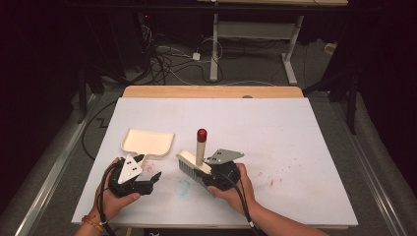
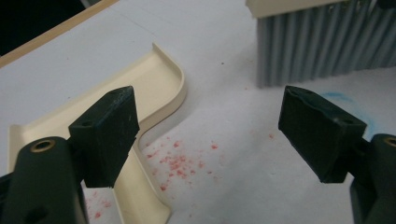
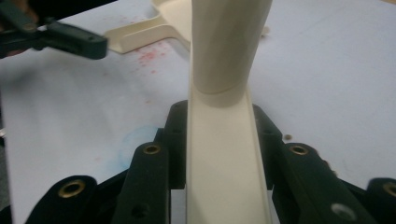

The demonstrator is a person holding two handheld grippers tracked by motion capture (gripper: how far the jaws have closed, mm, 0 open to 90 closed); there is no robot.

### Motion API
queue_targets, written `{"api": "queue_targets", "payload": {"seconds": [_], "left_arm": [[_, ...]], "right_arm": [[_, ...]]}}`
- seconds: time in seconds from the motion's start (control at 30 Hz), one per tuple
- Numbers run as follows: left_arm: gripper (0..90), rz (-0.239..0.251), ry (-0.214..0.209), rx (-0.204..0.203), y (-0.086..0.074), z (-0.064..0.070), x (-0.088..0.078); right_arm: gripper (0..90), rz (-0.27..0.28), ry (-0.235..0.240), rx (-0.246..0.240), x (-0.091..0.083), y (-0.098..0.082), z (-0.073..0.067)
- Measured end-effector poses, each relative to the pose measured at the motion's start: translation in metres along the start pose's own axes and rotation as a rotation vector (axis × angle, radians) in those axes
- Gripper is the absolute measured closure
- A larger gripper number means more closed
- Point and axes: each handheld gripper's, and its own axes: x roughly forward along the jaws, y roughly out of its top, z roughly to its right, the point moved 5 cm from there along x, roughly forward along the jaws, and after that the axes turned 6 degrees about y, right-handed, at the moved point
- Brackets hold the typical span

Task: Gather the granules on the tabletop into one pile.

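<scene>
The brush (image 1: 193, 166) stands on the table (image 1: 295, 147), handle upright; the dustpan (image 1: 146, 141) lies just left of the brush; crumbs (image 1: 275, 177) are scattered right of the brush.

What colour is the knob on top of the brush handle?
Red, seen best in the high view: the knob caps the cream brush handle.

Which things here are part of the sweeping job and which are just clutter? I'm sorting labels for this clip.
In the job:
- brush, clamped in the right gripper
- dustpan, by the open left gripper
- red crumbs on the table

Lying about:
- cables on the floor
- desk frame behind
</scene>
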Motion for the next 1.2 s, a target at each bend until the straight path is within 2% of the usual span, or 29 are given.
{"api": "queue_targets", "payload": {"seconds": [0.07,0.17,0.37,0.4,0.47,0.73,0.77,0.87,0.93,1.2], "left_arm": [[19.5,0.000,0.001,0.018,0.000,0.000,0.001],[19.5,-0.011,-0.010,0.012,-0.001,0.003,0.002],[19.5,-0.016,-0.012,0.034,-0.001,0.004,0.003],[19.5,-0.025,-0.019,0.024,-0.002,0.005,0.003],[19.5,-0.020,-0.015,0.038,-0.001,0.005,0.004],[19.6,-0.039,-0.025,0.038,-0.003,0.007,0.005],[19.6,-0.034,-0.024,0.051,-0.002,0.007,0.005],[19.6,-0.042,-0.033,0.053,-0.003,0.010,0.006],[19.6,-0.039,-0.030,0.069,-0.002,0.010,0.006],[19.6,-0.059,-0.042,0.075,-0.003,0.014,0.008]], "right_arm": [[67.3,0.008,-0.015,0.031,0.000,-0.001,0.007],[67.1,0.011,-0.048,0.045,-0.001,-0.004,0.016],[67.1,0.020,-0.103,0.054,-0.009,-0.006,0.027],[67.1,0.021,-0.115,0.062,-0.011,-0.007,0.029],[67.1,0.018,-0.125,0.079,-0.014,-0.009,0.033],[66.9,0.023,-0.186,0.127,-0.029,-0.018,0.051],[66.9,0.025,-0.186,0.134,-0.030,-0.018,0.052],[66.9,0.021,-0.179,0.161,-0.034,-0.021,0.057],[66.9,0.021,-0.184,0.152,-0.036,-0.022,0.058],[67.2,0.015,-0.182,0.144,-0.044,-0.021,0.061]]}}
